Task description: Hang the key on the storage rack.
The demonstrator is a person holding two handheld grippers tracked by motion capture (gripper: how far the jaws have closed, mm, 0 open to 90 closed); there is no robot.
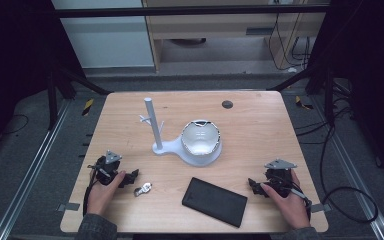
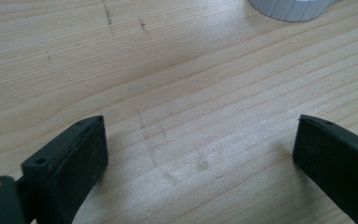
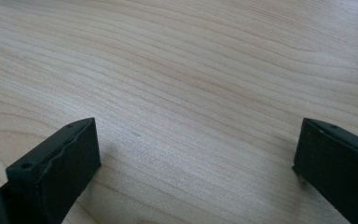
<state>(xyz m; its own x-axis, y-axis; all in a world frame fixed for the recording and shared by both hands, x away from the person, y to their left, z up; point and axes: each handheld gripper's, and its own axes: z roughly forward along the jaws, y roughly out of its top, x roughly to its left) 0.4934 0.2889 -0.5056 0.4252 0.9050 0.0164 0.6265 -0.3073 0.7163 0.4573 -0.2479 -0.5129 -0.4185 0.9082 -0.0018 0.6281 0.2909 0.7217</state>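
A white stand (image 1: 166,146) with an upright post (image 1: 152,120) and a round dish (image 1: 200,137) sits mid-table; its ribbed base (image 2: 289,8) peeks in at the top of the left gripper view. A small metal object (image 1: 143,189) lies near the front left, and a black flat case (image 1: 214,201) lies front centre. My left gripper (image 1: 130,176) rests on the table just left of the metal object, open, nothing between its jaws (image 2: 200,154). My right gripper (image 1: 254,184) rests at the front right beside the case, open over bare wood (image 3: 196,158).
The wooden table (image 1: 260,125) has a dark round grommet (image 1: 227,104) near its far edge. Black frame bars (image 1: 75,80) and cables (image 1: 350,195) flank the table. A wide stretch of bare wood lies between the dish and the right edge.
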